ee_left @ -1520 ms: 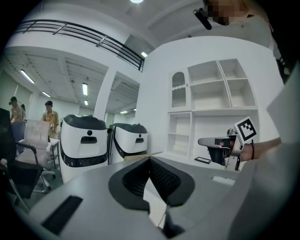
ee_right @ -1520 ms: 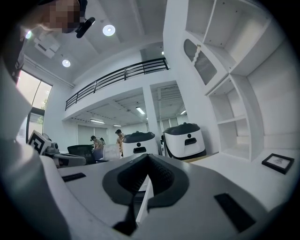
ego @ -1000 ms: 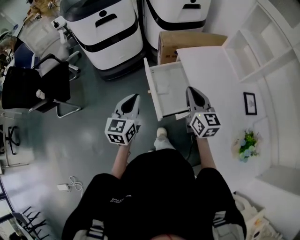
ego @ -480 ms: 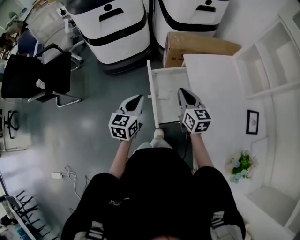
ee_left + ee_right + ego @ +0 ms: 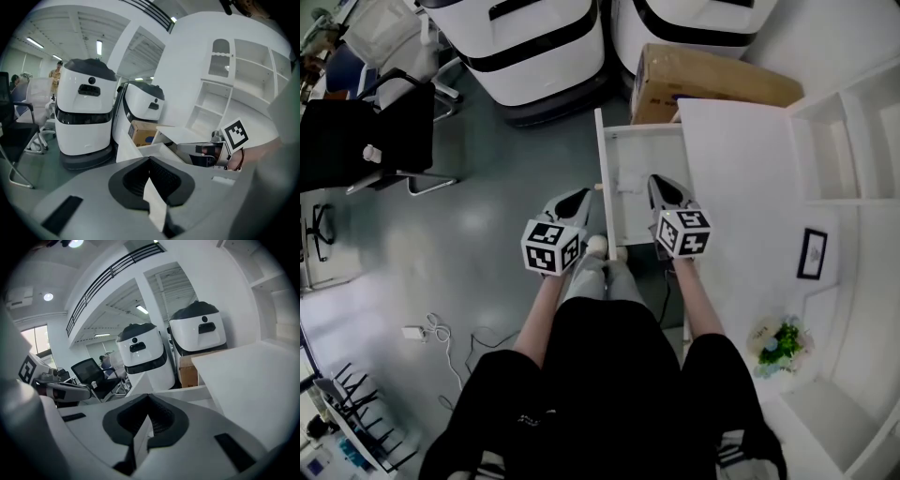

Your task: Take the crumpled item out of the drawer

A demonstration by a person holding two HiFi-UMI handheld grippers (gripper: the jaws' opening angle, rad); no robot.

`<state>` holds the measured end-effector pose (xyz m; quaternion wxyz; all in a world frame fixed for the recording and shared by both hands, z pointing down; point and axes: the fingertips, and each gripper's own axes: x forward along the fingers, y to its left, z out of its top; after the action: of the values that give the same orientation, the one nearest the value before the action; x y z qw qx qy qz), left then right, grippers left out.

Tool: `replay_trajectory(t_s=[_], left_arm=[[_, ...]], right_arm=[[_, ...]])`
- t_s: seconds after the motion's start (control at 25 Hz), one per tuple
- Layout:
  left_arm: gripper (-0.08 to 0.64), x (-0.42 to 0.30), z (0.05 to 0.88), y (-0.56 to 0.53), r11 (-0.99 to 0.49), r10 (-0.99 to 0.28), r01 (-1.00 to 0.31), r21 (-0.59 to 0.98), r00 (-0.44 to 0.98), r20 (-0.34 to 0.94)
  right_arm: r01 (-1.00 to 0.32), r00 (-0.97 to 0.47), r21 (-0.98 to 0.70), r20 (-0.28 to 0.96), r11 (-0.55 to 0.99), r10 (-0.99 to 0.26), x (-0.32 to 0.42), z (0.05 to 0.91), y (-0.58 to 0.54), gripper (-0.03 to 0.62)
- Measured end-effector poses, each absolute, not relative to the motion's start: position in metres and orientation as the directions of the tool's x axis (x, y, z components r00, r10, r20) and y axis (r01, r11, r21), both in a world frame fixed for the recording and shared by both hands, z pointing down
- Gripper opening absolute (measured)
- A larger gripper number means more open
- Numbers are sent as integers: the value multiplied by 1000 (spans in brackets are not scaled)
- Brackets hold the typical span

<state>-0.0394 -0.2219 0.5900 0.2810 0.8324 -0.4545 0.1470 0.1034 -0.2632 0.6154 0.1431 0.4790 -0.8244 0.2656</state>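
Note:
A white drawer [image 5: 607,159] stands pulled out of the desk, and a faint pale crumpled shape [image 5: 630,179] lies on its floor. My left gripper [image 5: 581,195] hangs just left of the drawer's front panel, above the grey floor. Its jaws are shut with nothing in them. My right gripper [image 5: 657,181] is over the drawer's near right part, by the desk edge, shut and empty. In the left gripper view the closed jaws [image 5: 150,160] point at the drawer [image 5: 140,146]. The right gripper [image 5: 147,398] faces the drawer's wall [image 5: 187,393].
A cardboard box [image 5: 712,77] and two big white machines [image 5: 539,42] stand beyond the drawer. A black chair [image 5: 366,141] is at the left. The white desk top [image 5: 741,187] carries a picture frame [image 5: 814,253] and flowers [image 5: 773,339].
The person has stepped towards the drawer. Both grippers have drawn closer together, and the right one has come in over the drawer's near right part. Both jaws stay shut.

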Motion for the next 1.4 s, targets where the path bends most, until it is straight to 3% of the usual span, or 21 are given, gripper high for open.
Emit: replay_trajectory(t_s=[0.72,1.16,1.4], left_arm=[[-3,-41,665,-245,-398,-579,-833,385,553,598],[-3,-35,683,-253,-365,-575,-836,409,548,607],[-2,-31,685,-252,-363,-572,-834,416,552,607]], right_arm=[[-906,-423,-358,718,228,-553,100,760,-277,-1],[-908,-404,-398,754,128,-519,104,797,-284,145],[-909,-397,-407,782,89,-481,101,817,-284,190]])
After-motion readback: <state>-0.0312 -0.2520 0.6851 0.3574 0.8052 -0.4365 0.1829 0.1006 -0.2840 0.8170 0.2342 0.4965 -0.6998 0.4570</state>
